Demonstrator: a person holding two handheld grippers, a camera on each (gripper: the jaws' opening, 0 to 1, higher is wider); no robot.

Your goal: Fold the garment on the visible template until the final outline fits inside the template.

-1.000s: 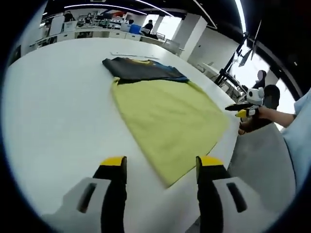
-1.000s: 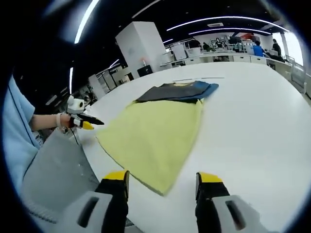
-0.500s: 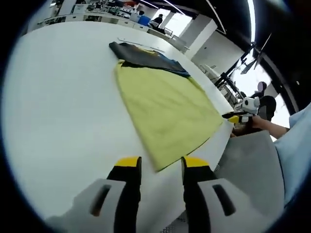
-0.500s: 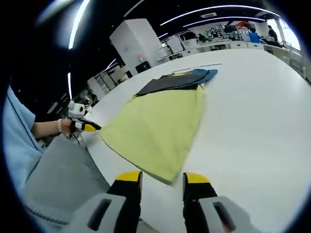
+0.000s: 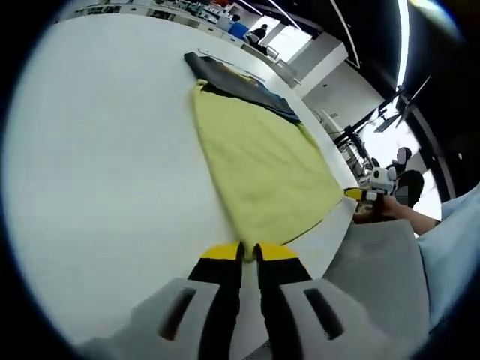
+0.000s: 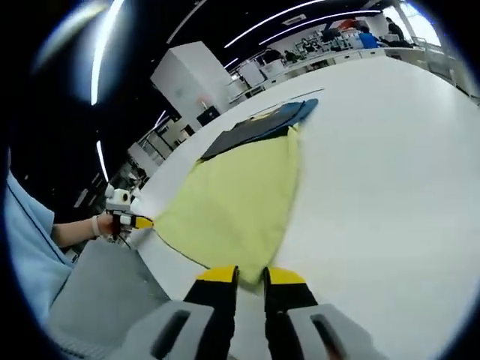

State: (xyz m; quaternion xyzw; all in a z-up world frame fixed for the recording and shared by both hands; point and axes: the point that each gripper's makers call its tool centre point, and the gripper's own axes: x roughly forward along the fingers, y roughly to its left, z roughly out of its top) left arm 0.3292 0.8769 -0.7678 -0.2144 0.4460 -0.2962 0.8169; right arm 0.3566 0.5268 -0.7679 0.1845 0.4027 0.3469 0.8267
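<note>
Both grippers, left [image 5: 248,250] and right [image 6: 250,274], have closed, each pinching a near corner of the yellow garment [image 5: 262,169] at the worktop [image 5: 97,150] edge, ready to fold it.

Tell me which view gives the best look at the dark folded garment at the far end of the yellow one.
The right gripper view: the dark garment lies broadside there, its blue edge plain beyond the yellow garment. In the left gripper view the dark garment is a thinner, foreshortened strip.

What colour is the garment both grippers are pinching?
Yellow-green garment, plain, clearest in the left gripper view.
</note>
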